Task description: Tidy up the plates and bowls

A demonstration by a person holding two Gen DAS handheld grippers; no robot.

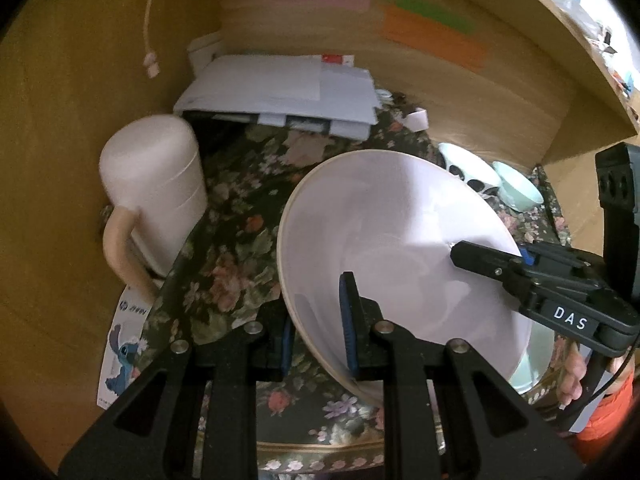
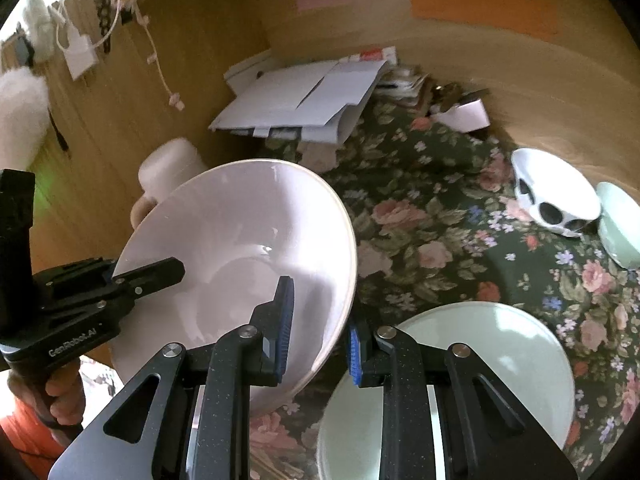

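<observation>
White bowl [image 1: 400, 248] hangs tilted above the floral desk [image 2: 432, 216]. Left gripper [image 1: 320, 320] and right gripper [image 2: 318, 332] each clamp its rim on opposite sides.

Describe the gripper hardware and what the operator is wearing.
Both are matte black linkage frames with silver pivot bolts and ribbed blue pads on the fingers. The right gripper carries a white "DAS" label, the left gripper reads "GenRobot.AI". An orange sleeve shows; a thin black cable runs alongside.

Floral tablecloth [image 2: 440, 216] under pale green plate [image 2: 500, 356], spotted bowl [image 2: 556, 196], green bowl [image 2: 620, 224], papers [image 2: 304, 96].
</observation>
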